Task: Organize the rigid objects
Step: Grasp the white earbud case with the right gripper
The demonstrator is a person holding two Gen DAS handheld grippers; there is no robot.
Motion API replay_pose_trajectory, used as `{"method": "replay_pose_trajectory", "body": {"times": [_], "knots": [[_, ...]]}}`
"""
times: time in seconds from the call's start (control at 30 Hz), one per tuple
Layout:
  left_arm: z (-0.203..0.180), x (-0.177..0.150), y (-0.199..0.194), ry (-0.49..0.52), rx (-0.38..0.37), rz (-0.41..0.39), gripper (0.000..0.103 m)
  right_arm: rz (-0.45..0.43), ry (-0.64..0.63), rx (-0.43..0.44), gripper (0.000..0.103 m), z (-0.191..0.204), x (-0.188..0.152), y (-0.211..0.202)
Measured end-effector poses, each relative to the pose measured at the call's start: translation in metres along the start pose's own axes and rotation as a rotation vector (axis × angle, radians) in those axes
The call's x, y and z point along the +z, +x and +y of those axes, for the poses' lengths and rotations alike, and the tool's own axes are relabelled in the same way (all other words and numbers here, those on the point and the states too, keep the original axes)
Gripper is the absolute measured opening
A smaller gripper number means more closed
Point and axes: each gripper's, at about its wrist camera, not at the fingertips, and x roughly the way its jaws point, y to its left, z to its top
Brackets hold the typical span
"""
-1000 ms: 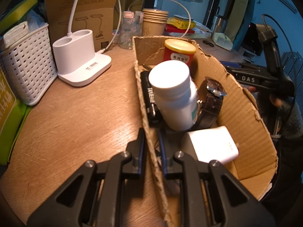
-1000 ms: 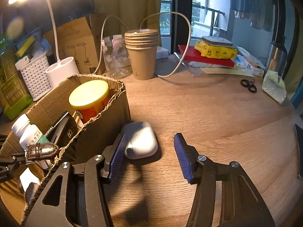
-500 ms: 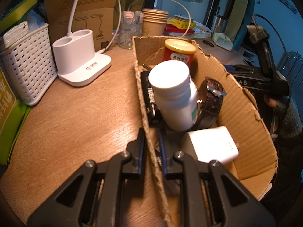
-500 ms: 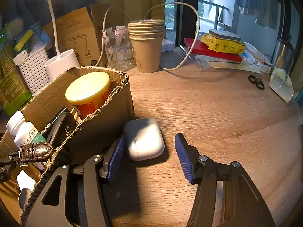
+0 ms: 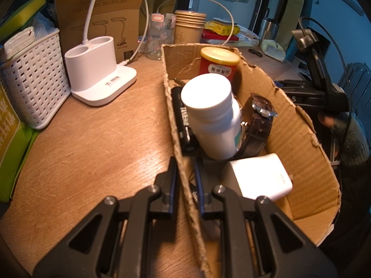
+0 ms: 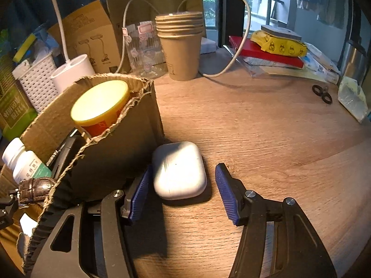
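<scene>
The left tongs [image 5: 185, 183] are clamped on the near left wall of the cardboard box [image 5: 299, 125], one finger outside it and one inside, holding the box steady on the wooden bench [image 5: 97, 134]. Inside the box stand a white pill bottle [image 5: 213, 115] and, at the far end, a red tin with a yellow lid [image 5: 219, 63]; a black tube [image 5: 184, 120] lies along the left wall, a wristwatch [image 5: 259, 118] leans right of the bottle, and a white charger block [image 5: 257, 177] sits at the near end.

The thing in hand is the white earbud case [image 6: 179, 170], lying flat on the bench just outside the box's right wall. The right tongs [image 6: 183, 190] stand apart with the case between the blue pads [image 6: 226, 192]; their jaws have just been opening a little wider. The left pad is just beside the case's edge, the right pad clear of it, so nothing is gripped yet.

The step looks like the approach to picking up the case, the last loose item near the box. The next move likely calls for settling the pads lower around the case's sides, closing squarely on its smooth rounded shell so it does not squirt out, then lifting over the torn cardboard rim into the free space near the charger block.
</scene>
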Motion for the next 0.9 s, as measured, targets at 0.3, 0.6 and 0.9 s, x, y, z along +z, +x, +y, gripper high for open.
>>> {"method": "replay_pose_trajectory", "body": {"times": [0.3, 0.6, 0.9], "knots": [[0.000, 0.000, 0.000, 0.000, 0.000, 0.000, 0.016, -0.003, -0.033, -0.061, 0.049, 0.008, 0.000, -0.001], [0.000, 0.000, 0.000, 0.000, 0.000, 0.000, 0.016, -0.051, -0.014, -0.070, 0.049, 0.005, -0.002, -0.012], [0.000, 0.000, 0.000, 0.000, 0.000, 0.000, 0.016, -0.090, -0.013, -0.060, 0.049, 0.008, -0.001, -0.024]]}}
